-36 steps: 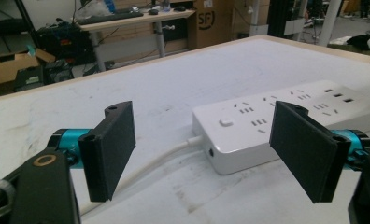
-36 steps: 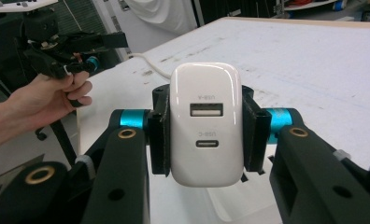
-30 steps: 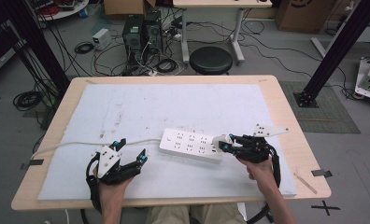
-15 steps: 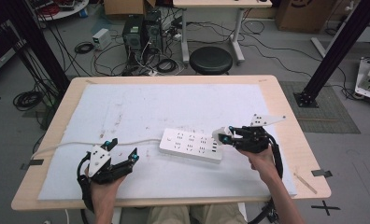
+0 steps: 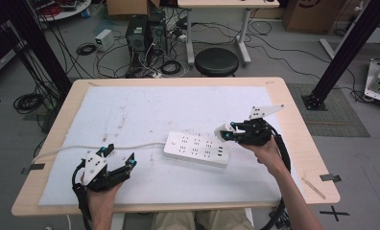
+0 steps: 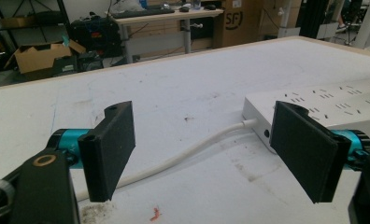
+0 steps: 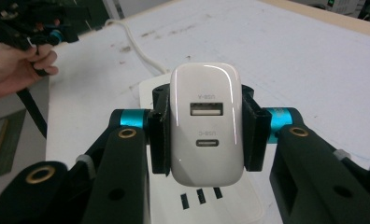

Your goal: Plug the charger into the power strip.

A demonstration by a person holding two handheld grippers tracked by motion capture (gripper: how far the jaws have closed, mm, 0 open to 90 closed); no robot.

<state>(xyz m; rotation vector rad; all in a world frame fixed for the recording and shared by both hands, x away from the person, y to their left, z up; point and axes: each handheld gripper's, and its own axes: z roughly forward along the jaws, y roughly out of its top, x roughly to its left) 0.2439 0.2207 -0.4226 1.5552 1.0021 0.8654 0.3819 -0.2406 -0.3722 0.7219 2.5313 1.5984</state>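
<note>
Two tools work: the right tool (image 7: pixel 204 135) clamps a charger (image 7: pixel 205 123) above the strip (image 5: pixel 196 149); the left tool (image 6: pixel 211 154) gapes. Next, align prongs with a socket.

A power strip (image 5: pixel 196 149) lies on the table's mat (image 5: pixel 145 110), its cord (image 5: pixel 89 148) running off left. The charger (image 5: pixel 223 132) hangs just above the strip's right end.

A black round stool (image 5: pixel 217 61) stands at top centre beyond the table (image 5: pixel 293 120), computer towers (image 5: pixel 145 31) and tangled cables (image 5: pixel 85 48) at upper left
</note>
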